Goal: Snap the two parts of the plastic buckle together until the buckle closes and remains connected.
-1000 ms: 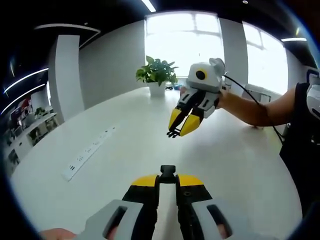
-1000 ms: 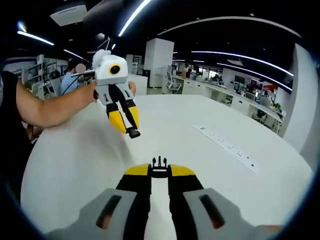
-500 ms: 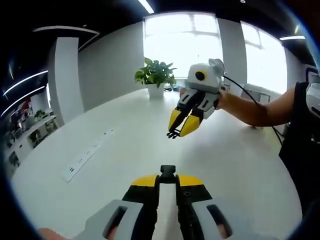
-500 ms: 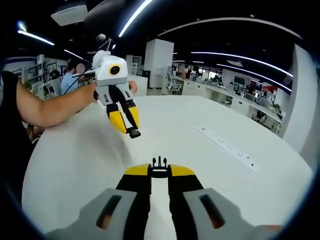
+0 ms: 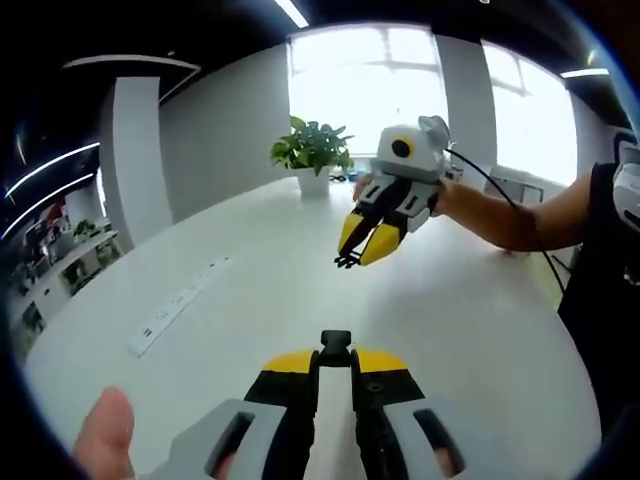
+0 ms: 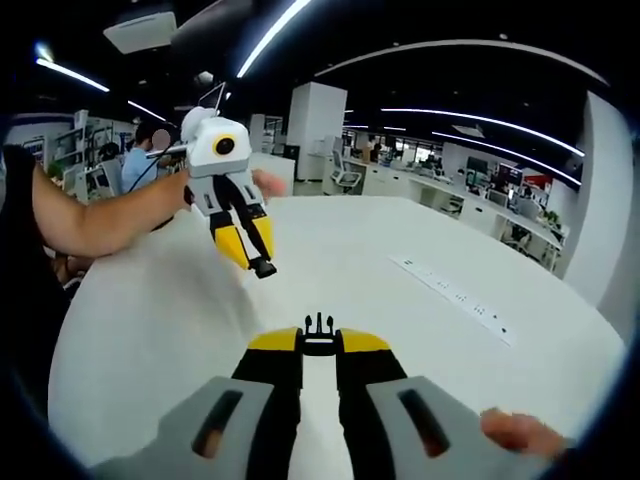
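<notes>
Two hand-held grippers: left hand-held gripper (image 5: 335,352) clamps socket half (image 5: 335,343); right hand-held gripper (image 6: 318,340) clamps pronged half (image 6: 318,327).

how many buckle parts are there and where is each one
2. The socket half is pinched at the left gripper tips. The pronged half is pinched at the right gripper tips. Both are held apart above the white table.

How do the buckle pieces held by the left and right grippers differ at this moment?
The left gripper holds a blunt, closed-ended buckle piece, seemingly the socket; the right gripper holds a pronged buckle piece with thin tines pointing forward. The socket piece looks blocky and solid, the pronged one slimmer and forked. Both are black, pinched between yellow-tipped jaws above the white table, and apart, not yet joined.
</notes>
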`<action>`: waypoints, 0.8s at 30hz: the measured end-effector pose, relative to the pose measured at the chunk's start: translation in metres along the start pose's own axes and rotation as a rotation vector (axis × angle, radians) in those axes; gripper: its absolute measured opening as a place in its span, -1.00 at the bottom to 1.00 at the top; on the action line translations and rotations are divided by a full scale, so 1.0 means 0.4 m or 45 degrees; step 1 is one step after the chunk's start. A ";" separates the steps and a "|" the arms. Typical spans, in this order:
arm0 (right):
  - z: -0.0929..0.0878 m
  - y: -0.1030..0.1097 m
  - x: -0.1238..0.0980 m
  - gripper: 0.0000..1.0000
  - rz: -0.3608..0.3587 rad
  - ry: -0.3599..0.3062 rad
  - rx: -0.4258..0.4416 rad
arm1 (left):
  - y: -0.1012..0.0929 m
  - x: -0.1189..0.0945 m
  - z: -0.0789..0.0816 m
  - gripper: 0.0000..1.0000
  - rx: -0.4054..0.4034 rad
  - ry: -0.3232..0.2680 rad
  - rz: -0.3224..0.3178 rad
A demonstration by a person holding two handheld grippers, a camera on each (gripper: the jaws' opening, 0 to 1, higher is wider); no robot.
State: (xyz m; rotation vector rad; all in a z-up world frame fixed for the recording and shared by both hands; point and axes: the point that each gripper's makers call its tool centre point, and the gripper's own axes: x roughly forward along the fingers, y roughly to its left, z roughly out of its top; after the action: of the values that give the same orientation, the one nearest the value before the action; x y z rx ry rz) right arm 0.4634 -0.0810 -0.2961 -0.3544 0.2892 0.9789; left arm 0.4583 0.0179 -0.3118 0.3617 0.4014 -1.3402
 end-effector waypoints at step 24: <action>0.005 0.041 -0.013 -0.76 -0.012 -0.009 0.002 | -0.043 -0.038 0.000 -0.78 -0.010 -0.020 0.029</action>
State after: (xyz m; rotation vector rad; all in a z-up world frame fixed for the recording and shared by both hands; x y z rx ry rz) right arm 0.4468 -0.0758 -0.2948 -0.3504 0.2820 0.9703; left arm 0.4387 0.0278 -0.3048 0.3477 0.3885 -1.3181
